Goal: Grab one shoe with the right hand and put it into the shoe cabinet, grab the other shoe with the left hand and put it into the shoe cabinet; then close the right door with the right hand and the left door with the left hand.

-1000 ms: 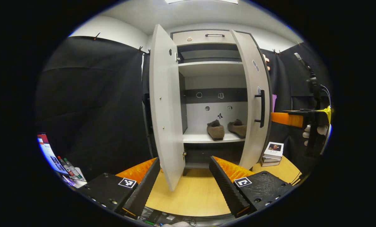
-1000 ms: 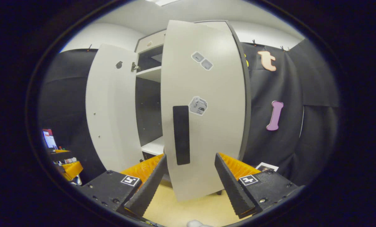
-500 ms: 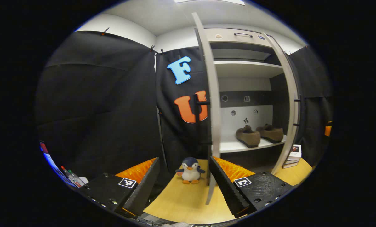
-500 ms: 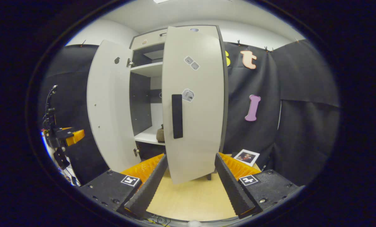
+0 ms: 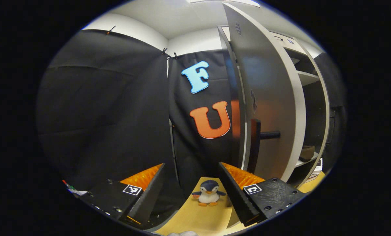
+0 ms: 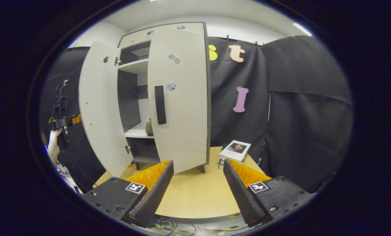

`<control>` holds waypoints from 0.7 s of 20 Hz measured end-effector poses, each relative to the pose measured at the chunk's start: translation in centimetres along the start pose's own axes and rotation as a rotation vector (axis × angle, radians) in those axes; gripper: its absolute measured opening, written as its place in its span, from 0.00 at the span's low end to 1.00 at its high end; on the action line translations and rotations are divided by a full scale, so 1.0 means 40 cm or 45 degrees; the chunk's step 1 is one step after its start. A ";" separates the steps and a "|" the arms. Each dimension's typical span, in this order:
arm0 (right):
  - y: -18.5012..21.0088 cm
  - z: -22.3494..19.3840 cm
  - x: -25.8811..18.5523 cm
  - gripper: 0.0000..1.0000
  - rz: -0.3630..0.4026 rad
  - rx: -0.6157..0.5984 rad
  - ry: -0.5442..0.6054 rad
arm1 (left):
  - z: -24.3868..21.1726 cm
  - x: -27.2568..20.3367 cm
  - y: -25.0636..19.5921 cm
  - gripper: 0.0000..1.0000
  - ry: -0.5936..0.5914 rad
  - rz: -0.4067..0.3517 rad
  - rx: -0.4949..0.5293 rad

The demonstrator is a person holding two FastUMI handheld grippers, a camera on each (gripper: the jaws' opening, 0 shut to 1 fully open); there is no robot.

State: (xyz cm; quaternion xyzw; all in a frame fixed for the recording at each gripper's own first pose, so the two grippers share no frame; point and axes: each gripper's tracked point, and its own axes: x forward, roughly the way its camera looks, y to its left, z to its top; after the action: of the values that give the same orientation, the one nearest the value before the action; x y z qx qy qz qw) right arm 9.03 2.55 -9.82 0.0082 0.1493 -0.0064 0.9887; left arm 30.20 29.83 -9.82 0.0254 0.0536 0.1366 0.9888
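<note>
Shoe cabinet (image 6: pixel 182 32) stands on the wooden desk (image 6: pixel 195 193) against the black cloth wall. Right door (image 6: pixel 180 98) is swung most of the way in, its dark vertical handle (image 6: pixel 160 105) facing the right gripper view; a gap remains beside it. Left door (image 6: pixel 97 108) stands wide open, hinges visible on its inner face.

Through the gap, on the lower shelf (image 6: pixel 137 132), part of one brown shoe (image 6: pixel 148 127) shows, the rest hidden behind the right door. In the left gripper view a sliver of a shoe (image 5: pixel 307 152) sits on that shelf, seen past the door edge; I cannot tell whether it is the same one.

Right gripper (image 6: pixel 198 186) hovers low over the desk, well apart from the cabinet, jaws spread wide with nothing between them. Left gripper (image 5: pixel 192 190) is out beside the open left door (image 5: pixel 267 98), looking along its outer face, the door handle (image 5: pixel 262 136) close ahead to its right; jaws wide, nothing between them. From the right gripper view, a hand (image 6: pixel 54 144) holds that left gripper at the far left, beyond the open door.

Small stack of books (image 6: pixel 235 151) lies on the desk just right of the cabinet. Toy penguin (image 5: pixel 208 193) stands on the desk left of it.
</note>
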 end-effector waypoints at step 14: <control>-0.010 0.010 -0.033 0.96 -0.005 0.031 -0.031 | 0.009 -0.053 -0.268 0.90 -0.021 -0.225 -0.011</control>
State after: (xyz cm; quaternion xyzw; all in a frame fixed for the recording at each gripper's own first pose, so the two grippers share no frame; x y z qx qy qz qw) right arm 7.90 2.17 -9.05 0.0199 0.1372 -0.0101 0.9903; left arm 31.10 18.93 -9.95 0.0173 0.0469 0.0490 0.9975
